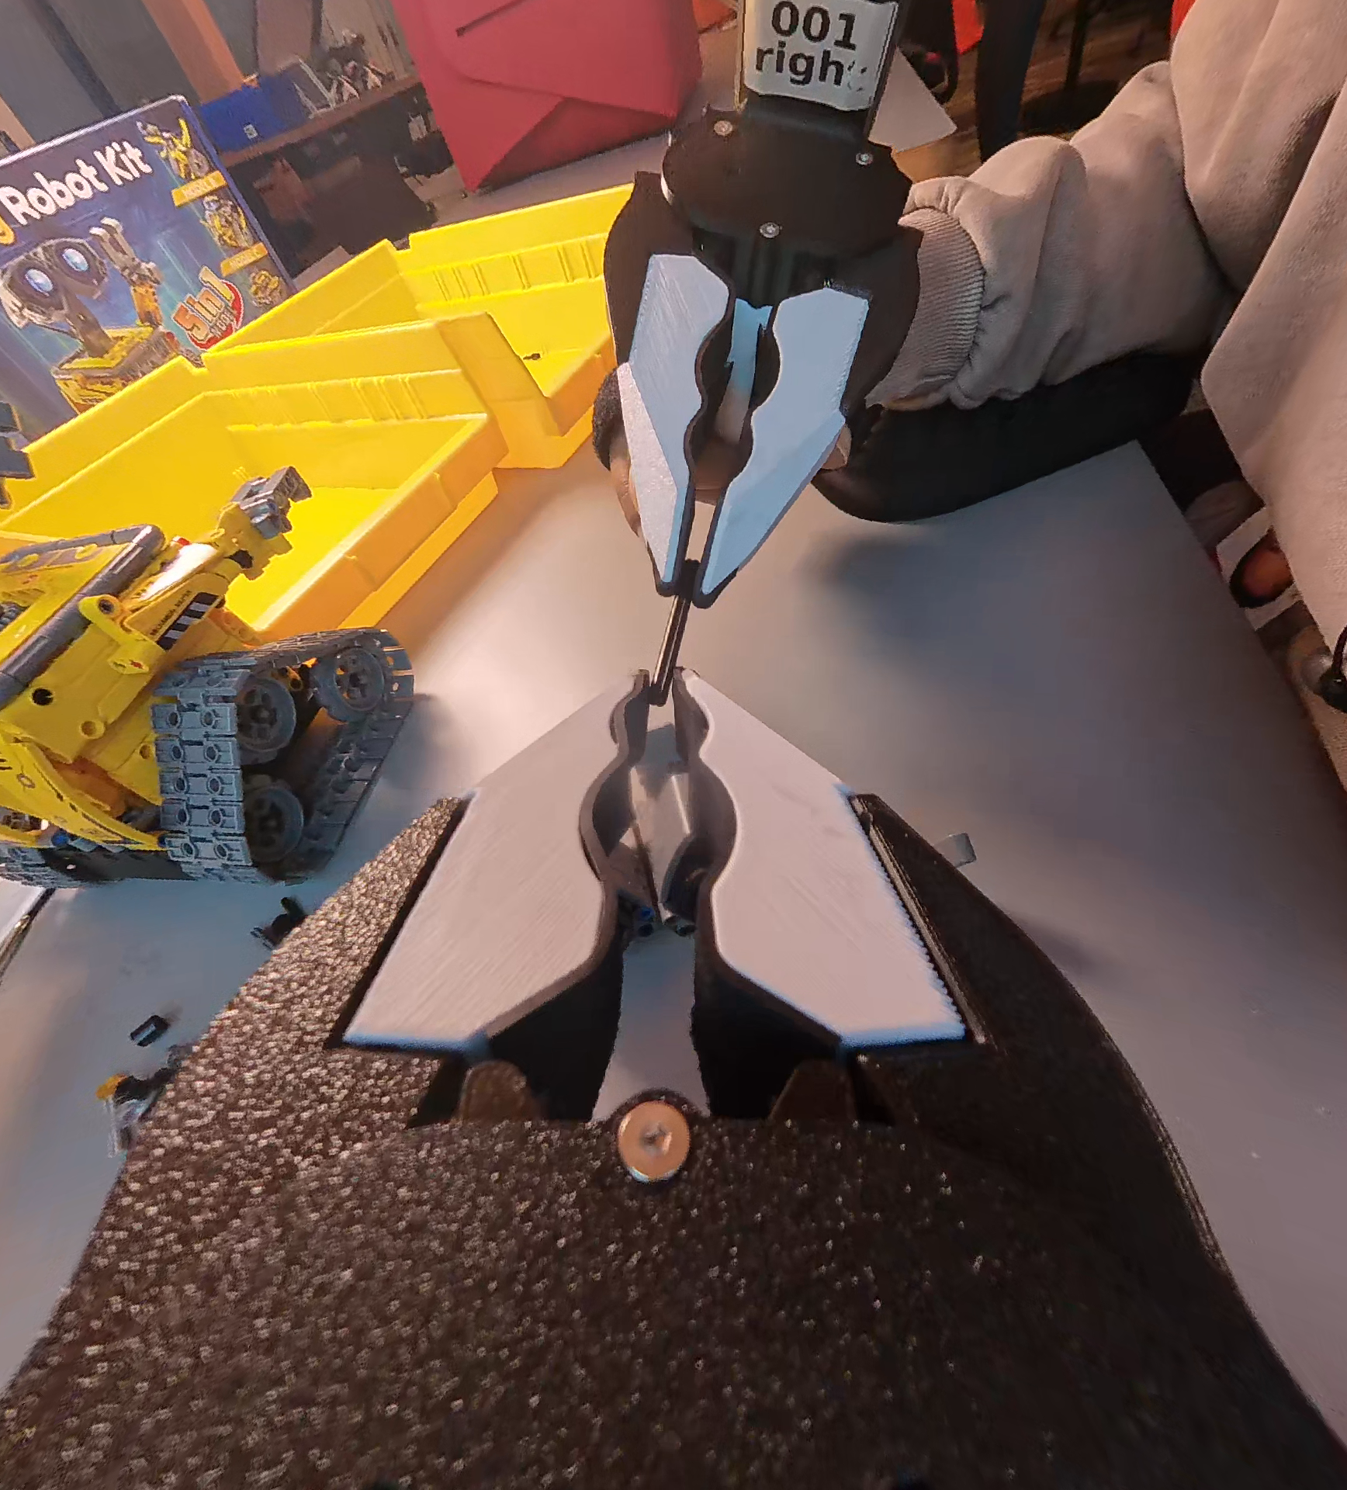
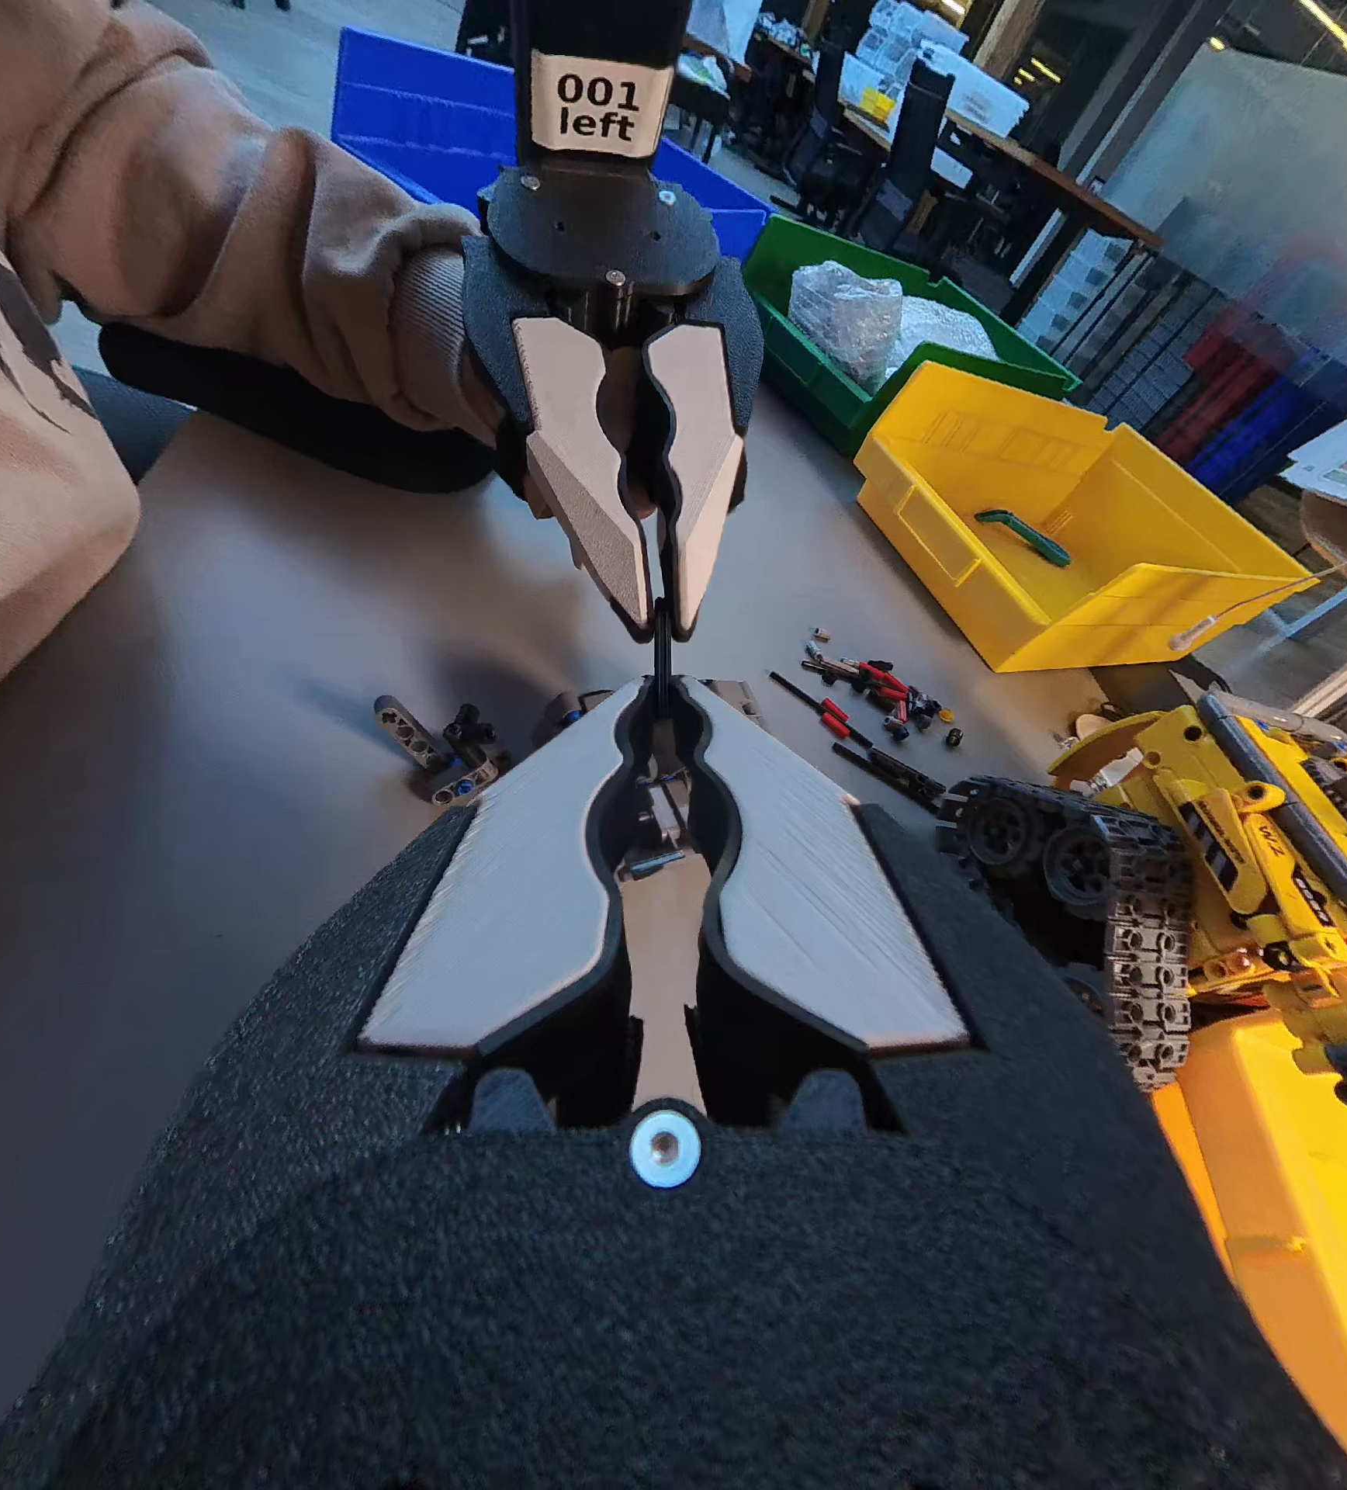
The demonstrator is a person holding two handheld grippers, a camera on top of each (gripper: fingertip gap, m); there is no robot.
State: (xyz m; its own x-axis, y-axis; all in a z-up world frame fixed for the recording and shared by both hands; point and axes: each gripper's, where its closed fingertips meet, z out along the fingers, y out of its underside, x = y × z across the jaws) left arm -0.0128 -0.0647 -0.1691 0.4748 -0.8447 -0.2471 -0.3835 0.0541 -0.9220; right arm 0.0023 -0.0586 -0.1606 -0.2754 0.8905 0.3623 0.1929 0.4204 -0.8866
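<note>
Black textured housing of each gripper fills the near foreground in both wrist views, with pale finger plates running forward to narrow tips. Left gripper (image 1: 658, 685) and right gripper (image 2: 662, 685) meet tip to tip above the grey desk (image 1: 1017, 726), both pinching one thin black rod (image 1: 670, 645). Jaws on each side are nearly closed, narrowed onto an end of that rod. Rod's long axis runs straight from one pair of tips to the other, so it points along both grippers at once; only a short middle stretch shows between them. Neither hand is nearer; each holds an end. Rod hangs off the desk, not resting on it as far as can be told. Just to the side stands a yellow tracked model vehicle (image 1: 130, 709) with grey treads. Loose small parts (image 2: 872, 693), red and black, lie on the desk beyond. Farther out: yellow bins (image 1: 348, 419), a green bin (image 2: 815, 379), and a printed kit box (image 1: 90, 242).
</note>
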